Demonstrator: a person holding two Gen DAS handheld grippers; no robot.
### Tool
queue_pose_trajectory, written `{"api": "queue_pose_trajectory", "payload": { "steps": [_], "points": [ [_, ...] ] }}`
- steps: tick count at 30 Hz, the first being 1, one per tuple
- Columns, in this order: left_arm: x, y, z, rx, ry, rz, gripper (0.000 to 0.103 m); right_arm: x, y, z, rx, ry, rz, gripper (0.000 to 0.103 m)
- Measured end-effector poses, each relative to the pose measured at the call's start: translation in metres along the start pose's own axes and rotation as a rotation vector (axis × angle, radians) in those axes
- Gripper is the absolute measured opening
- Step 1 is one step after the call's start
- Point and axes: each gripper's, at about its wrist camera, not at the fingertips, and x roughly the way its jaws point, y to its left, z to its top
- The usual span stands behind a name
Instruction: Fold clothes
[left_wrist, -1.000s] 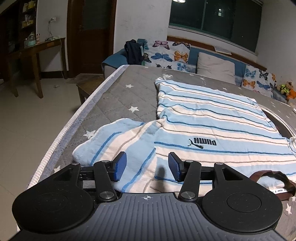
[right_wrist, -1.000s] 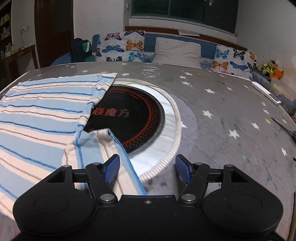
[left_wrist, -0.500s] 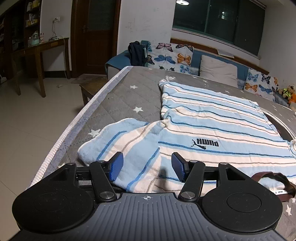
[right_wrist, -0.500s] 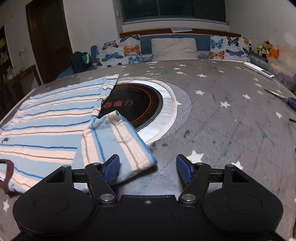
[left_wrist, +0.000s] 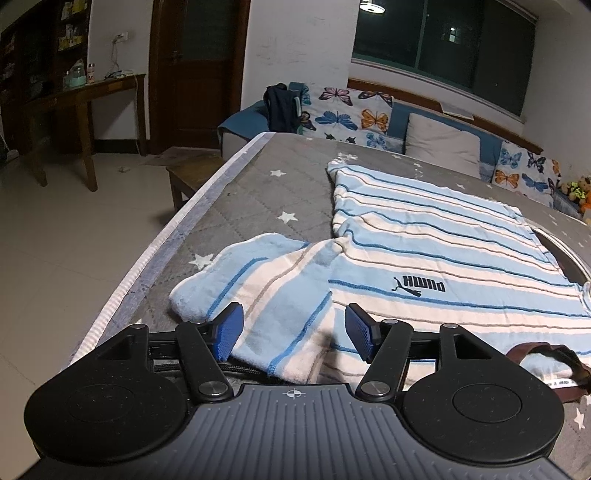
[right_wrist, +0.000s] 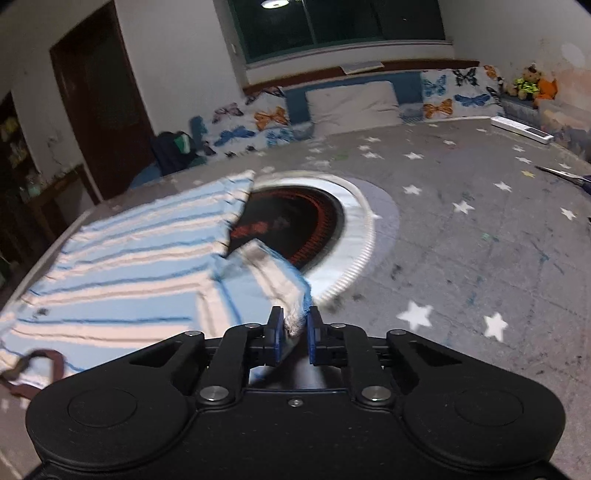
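A light-blue and white striped T-shirt (left_wrist: 436, 251) with a black logo lies spread on the grey star-patterned table cover (left_wrist: 266, 192). Its near sleeve (left_wrist: 266, 291) lies between the blue pads of my left gripper (left_wrist: 291, 332), which is open over the sleeve's edge. In the right wrist view the shirt (right_wrist: 122, 258) lies at the left, and my right gripper (right_wrist: 294, 330) is shut on the end of the other sleeve (right_wrist: 273, 273), lifting it slightly. The brown collar (left_wrist: 546, 354) shows at the right.
A round black and silver plate (right_wrist: 332, 229) sits in the table's middle, partly under the shirt. A white remote (right_wrist: 521, 129) and scissors (right_wrist: 565, 175) lie at the far right. The table's left edge (left_wrist: 159, 251) drops to the tiled floor. A butterfly-print sofa (left_wrist: 369, 114) stands behind.
My right gripper has closed on the end of the right sleeve and tilted. My left gripper has stayed open over the left sleeve, shifting slightly.
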Motion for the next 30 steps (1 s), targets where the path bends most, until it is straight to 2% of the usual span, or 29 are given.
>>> {"api": "queue_pose_trajectory", "payload": {
  "steps": [3,8,19,23,26,30],
  "points": [
    [0.000,0.001,0.000,-0.001,-0.001,0.001,0.062,-0.005,0.022,0.003,-0.046,-0.019,0.077,0.012],
    [-0.002,0.004,0.000,-0.008,-0.005,0.002,0.063,0.005,0.060,0.004,-0.118,0.002,0.179,0.012],
    [-0.006,0.011,0.000,-0.021,-0.004,0.014,0.065,0.038,0.096,-0.012,-0.160,0.115,0.301,0.012],
    [-0.006,0.011,0.000,-0.019,-0.007,0.014,0.065,0.050,0.109,-0.017,-0.174,0.157,0.344,0.022],
    [-0.005,0.014,0.001,-0.029,-0.010,0.016,0.066,0.039,0.116,-0.014,-0.203,0.161,0.351,0.022],
    [-0.003,0.022,0.001,-0.056,-0.016,0.031,0.067,0.028,0.104,-0.006,-0.189,0.128,0.310,0.026]
  ]
}}
